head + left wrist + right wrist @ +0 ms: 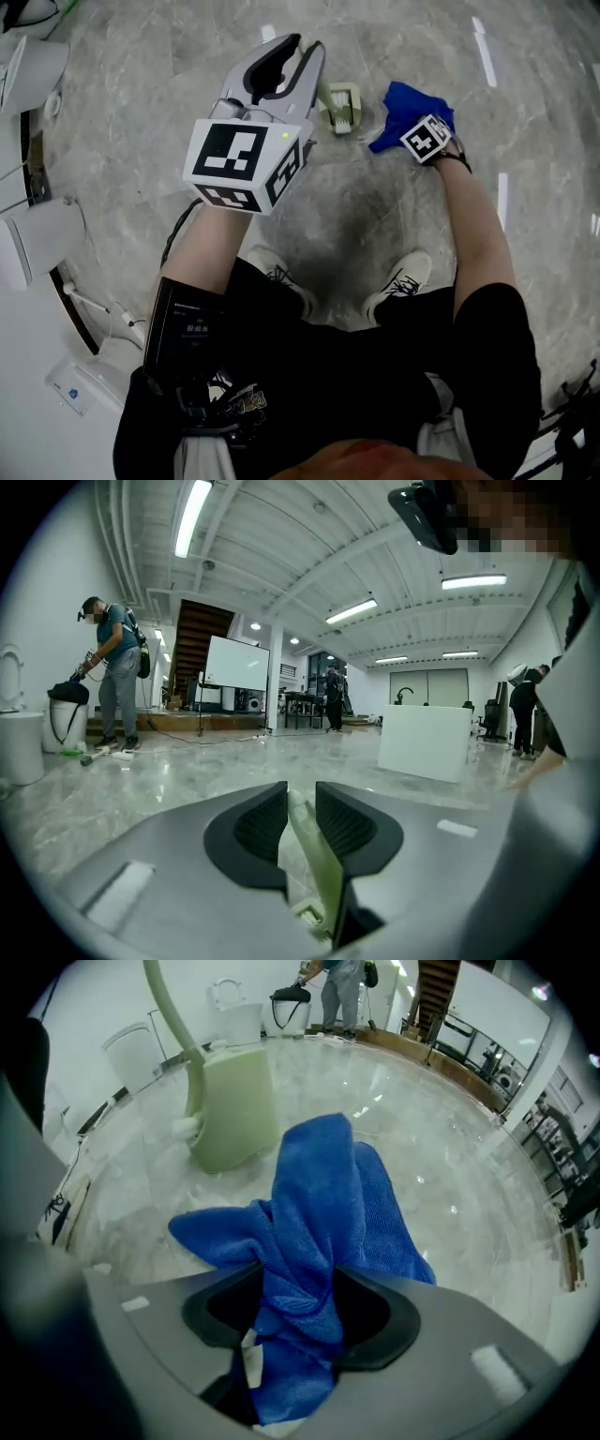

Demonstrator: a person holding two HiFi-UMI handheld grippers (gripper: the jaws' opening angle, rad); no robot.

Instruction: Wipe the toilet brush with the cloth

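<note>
Clamping cloth (323, 1194), right gripper (298, 1309) points down; left gripper (302, 49) holds brush (343, 108).

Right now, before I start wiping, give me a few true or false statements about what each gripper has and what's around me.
1. The right gripper has its jaws closed on the blue cloth. True.
2. The left gripper has empty jaws. False: they are shut on the toilet brush, on its pale green handle.
3. The toilet brush is red. False: it is pale green with white bristles.
4. The floor is grey and marbled. True.
5. Nobody else is around. False: another person stands in the background of the left gripper view.
</note>
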